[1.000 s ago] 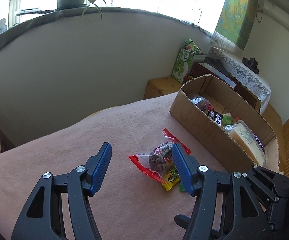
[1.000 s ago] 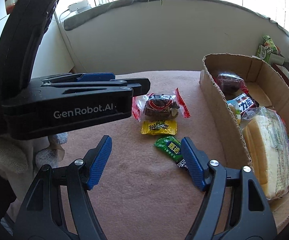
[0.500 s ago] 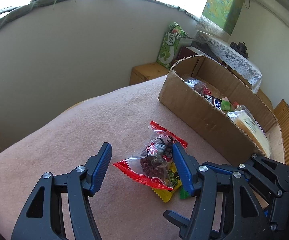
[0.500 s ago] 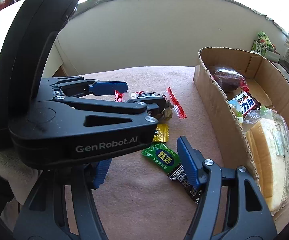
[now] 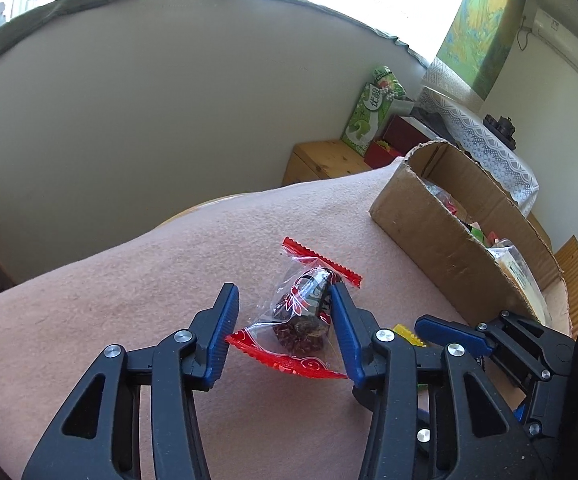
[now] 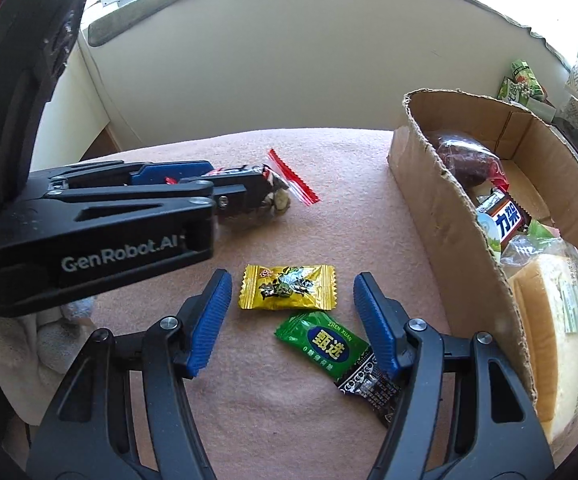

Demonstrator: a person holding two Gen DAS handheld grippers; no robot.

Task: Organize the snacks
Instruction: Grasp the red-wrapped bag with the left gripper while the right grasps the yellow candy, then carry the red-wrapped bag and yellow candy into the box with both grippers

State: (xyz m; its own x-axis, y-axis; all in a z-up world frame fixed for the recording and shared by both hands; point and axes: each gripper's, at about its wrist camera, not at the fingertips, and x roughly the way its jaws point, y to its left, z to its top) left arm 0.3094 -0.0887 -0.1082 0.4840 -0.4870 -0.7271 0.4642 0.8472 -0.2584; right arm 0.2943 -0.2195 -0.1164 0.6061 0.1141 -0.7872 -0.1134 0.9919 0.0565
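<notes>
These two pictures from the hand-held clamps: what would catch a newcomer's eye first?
Probably the left gripper, its blue fingers open around a clear snack bag with red edges lying on the pink blanket. Next, the right gripper open over a yellow candy and a green candy. To the right sits a cardboard box already holding bread and other snacks.

Glossy plastic yellow candy wrapper (image 6: 287, 287), matt corrugated cardboard box (image 6: 455, 236), fuzzy pink cloth (image 6: 273, 412).
</notes>
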